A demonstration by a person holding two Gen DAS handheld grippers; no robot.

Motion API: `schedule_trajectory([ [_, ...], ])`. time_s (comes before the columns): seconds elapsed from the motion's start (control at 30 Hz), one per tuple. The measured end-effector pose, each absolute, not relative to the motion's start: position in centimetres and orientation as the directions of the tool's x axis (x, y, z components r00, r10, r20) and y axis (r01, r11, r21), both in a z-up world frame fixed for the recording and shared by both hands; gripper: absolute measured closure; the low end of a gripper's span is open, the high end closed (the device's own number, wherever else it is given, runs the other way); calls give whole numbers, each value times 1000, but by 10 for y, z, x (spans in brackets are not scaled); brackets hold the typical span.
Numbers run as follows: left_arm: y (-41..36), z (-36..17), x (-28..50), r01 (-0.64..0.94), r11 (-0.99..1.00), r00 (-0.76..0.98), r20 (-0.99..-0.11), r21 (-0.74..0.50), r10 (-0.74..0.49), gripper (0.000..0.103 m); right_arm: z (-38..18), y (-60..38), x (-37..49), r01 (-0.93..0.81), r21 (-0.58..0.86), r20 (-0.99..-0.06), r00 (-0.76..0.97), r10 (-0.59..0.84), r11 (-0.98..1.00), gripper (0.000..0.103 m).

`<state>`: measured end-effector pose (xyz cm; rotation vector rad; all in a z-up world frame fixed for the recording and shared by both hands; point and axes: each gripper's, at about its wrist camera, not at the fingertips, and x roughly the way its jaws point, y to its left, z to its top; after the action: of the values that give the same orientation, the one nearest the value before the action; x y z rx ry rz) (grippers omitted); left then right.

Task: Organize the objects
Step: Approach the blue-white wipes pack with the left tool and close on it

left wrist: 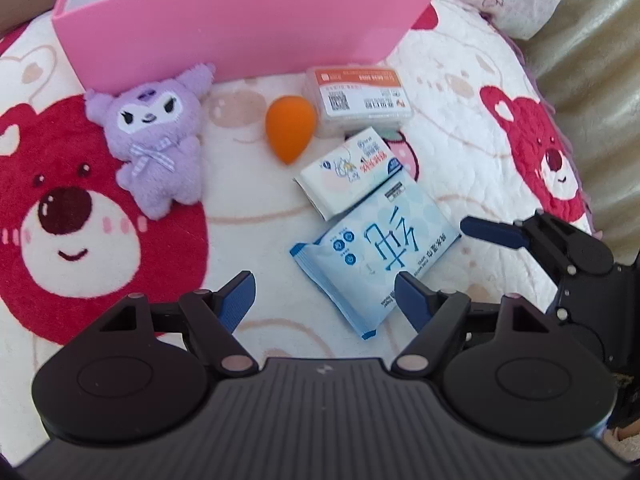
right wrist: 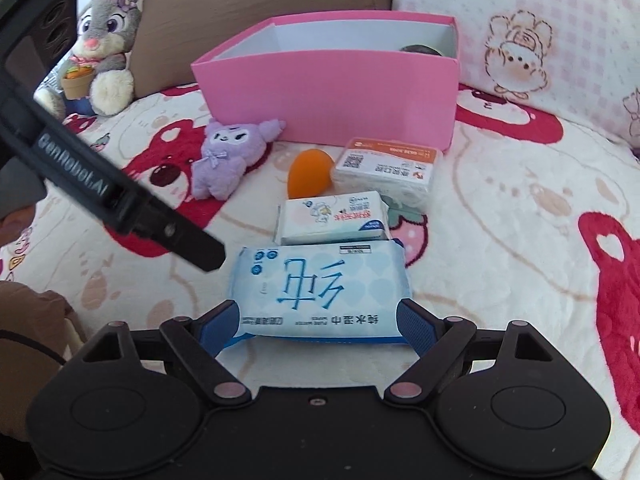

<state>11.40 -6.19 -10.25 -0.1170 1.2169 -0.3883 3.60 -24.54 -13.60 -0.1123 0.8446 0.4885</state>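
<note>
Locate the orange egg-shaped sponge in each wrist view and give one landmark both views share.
Left wrist: the orange sponge lies above centre, between the purple plush and the clear labelled box.
Right wrist: the orange sponge lies at centre, left of that box.
Shared landmark: the pink box behind it.

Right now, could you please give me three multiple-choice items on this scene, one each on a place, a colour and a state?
1. Where is the sponge?
A. inside the box
B. on the blanket between the plush and the clear case
C. on the wipes

2. What colour is the box?
A. pink
B. blue
C. green

3. How is the right gripper?
A. shut and empty
B. open, astride the wipes' near edge
C. holding the plush

Answers: 1 B, it lies between the plush and the clear case; 2 A, its walls are pink; 3 B, both fingers flank the wipes.
</note>
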Motion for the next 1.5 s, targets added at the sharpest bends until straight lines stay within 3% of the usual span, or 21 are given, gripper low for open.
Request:
schedule_trajectory([
  [0.17, -71, -116, 112, 231, 937, 294, -899, -263, -325, 31, -153, -244, 38, -435, 21, -743, 596, 305, 900, 14],
  [0.5, -72, -131, 118, 227, 930, 312, -883, -291, -352, 49, -159, -252, 45, -435, 78, -722, 596, 352, 897, 14],
  [0.6, -67, -136, 119, 206, 902, 291, -857, -379, -426, 68, -161, -256, 50, -429, 117, -732, 572, 370, 896, 14],
  [0.73, -63, -140, 122, 153, 886, 276, -841, -439, -464, 71, -165, -263, 57, -390, 198, -740, 542, 398, 899, 13],
  [0.93, -63, -146, 125, 132, 891, 270, -849, -434, -454, 71, -166, -262, 57, -406, 187, -736, 546, 401, 894, 13],
  [1.27, -65, -136, 125, 188, 875, 317, -815, -447, -485, 78, -162, -260, 52, -417, 230, -724, 530, 441, 879, 12],
  [1.37, -64, -128, 126, 217, 889, 357, -815, -402, -456, 78, -157, -254, 39, -452, 290, -727, 469, 502, 843, 13],
  [1.5, -61, -129, 130, 207, 897, 333, -834, -390, -440, 78, -157, -239, 31, -484, 229, -752, 462, 470, 844, 13],
])
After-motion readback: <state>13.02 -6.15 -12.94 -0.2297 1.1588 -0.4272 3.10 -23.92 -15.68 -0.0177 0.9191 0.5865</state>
